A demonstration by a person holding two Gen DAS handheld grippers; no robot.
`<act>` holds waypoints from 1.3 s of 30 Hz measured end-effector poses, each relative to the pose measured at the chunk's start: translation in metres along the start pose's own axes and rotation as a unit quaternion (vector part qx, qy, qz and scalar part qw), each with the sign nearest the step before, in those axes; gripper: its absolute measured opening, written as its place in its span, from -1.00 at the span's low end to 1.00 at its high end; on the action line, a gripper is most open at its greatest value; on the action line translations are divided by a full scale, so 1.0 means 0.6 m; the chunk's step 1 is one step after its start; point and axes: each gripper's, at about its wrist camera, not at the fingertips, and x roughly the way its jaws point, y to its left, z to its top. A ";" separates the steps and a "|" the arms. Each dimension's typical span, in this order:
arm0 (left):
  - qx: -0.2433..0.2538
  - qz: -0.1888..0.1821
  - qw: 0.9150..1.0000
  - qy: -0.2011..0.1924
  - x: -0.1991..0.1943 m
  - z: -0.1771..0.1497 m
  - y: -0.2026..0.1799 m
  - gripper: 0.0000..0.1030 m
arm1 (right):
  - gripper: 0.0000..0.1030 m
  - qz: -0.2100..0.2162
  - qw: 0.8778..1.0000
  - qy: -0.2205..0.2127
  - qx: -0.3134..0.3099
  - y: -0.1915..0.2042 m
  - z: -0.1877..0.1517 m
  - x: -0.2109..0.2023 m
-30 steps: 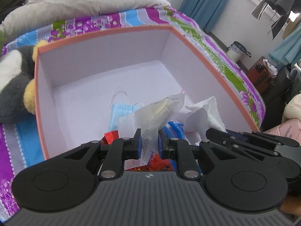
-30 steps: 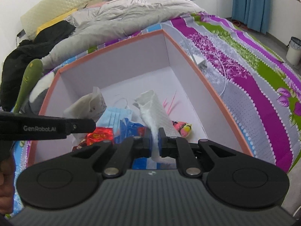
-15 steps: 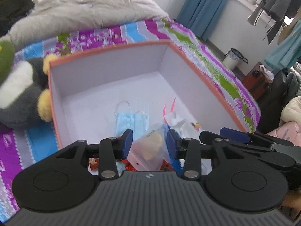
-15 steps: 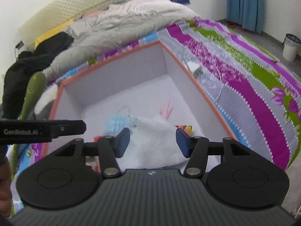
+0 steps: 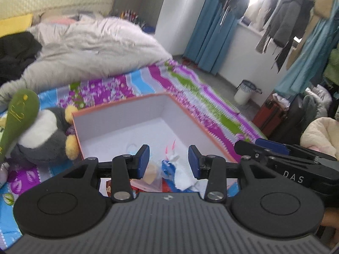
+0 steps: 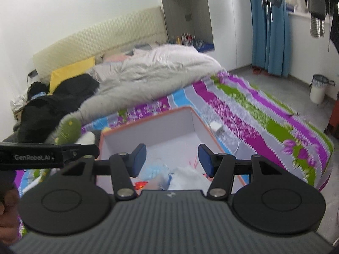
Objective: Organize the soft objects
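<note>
Grey-and-white plush toy (image 5: 40, 135) lies on the bed (image 5: 186, 84), touching the left outer wall of the orange-rimmed box (image 5: 190, 120). Left tool (image 5: 168, 162) is spread wide above the box's near end, gripping nothing. Below it, inside the box: clear bag (image 5: 151, 174), blue wrapper (image 5: 168, 169), white tissue (image 5: 184, 177). Right tool (image 6: 171, 158) is likewise wide and empty over the same box, with a blue face mask (image 6: 152, 170) below it.

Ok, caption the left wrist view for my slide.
Open left gripper above the box of soft items on the bed, plush toy beside it.
</note>
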 end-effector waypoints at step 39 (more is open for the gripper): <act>0.005 -0.024 0.997 -0.077 -0.363 -0.176 -0.042 -0.10 | 0.11 -0.042 0.996 -0.074 -0.006 0.099 -0.123 -0.265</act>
